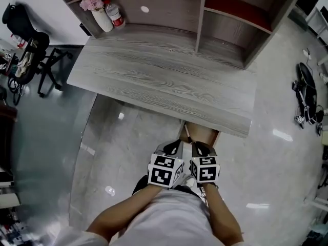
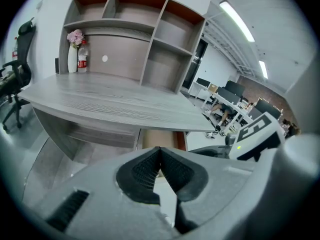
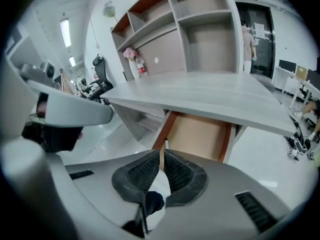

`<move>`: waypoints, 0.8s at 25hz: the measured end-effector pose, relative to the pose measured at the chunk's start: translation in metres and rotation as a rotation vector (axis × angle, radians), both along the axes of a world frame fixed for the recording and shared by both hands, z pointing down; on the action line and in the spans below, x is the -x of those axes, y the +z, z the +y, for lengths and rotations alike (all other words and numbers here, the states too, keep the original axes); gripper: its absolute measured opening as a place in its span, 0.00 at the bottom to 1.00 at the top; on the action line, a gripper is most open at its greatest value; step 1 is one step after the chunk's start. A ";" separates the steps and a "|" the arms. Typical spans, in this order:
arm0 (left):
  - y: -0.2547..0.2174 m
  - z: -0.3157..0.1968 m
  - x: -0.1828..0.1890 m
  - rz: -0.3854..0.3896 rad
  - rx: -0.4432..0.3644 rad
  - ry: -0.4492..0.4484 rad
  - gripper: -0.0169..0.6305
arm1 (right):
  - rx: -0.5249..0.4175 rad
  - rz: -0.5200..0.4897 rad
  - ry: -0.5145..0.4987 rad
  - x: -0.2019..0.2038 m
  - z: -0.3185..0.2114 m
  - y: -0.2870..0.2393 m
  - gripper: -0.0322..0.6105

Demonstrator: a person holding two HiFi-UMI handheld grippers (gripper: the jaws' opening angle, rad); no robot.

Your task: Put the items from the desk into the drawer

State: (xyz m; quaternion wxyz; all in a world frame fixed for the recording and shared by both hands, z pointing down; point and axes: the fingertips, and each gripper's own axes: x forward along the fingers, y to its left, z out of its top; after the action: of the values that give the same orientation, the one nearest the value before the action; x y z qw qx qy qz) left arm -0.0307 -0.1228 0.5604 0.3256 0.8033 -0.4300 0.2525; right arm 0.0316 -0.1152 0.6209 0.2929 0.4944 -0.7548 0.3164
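Observation:
The grey wooden desk (image 1: 164,76) carries only a white vase of pink flowers (image 1: 98,12) and a red-labelled bottle (image 1: 115,14), at its back left corner under the shelving. Below the desk's front right edge the drawer (image 1: 204,135) is pulled out and shows a tan floor (image 3: 200,134). A thin pale object (image 1: 187,133) lies along its left side. My left gripper (image 1: 173,147) and right gripper (image 1: 201,148) hang side by side close to my body, just before the drawer. Both are shut with nothing between the pads (image 2: 145,169) (image 3: 177,171).
A black office chair (image 1: 31,55) stands left of the desk. Dark gear lies on the glossy floor at the right (image 1: 307,99). A shelf hutch (image 1: 225,14) rises behind the desk. A person stands by a far doorway (image 3: 247,39).

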 end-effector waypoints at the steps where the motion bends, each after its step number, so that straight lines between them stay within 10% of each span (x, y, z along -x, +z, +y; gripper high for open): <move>1: -0.002 0.003 -0.004 0.003 -0.005 0.003 0.03 | -0.020 -0.005 0.005 -0.003 0.002 -0.008 0.09; 20: -0.061 0.068 -0.059 0.038 -0.174 0.024 0.03 | -0.286 -0.091 -0.006 -0.036 0.060 -0.124 0.06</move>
State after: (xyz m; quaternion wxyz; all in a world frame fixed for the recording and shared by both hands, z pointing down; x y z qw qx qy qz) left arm 0.0287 -0.0552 0.4996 0.2595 0.8383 -0.4345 0.2027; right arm 0.0677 -0.0553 0.4968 0.1857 0.5139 -0.8061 0.2269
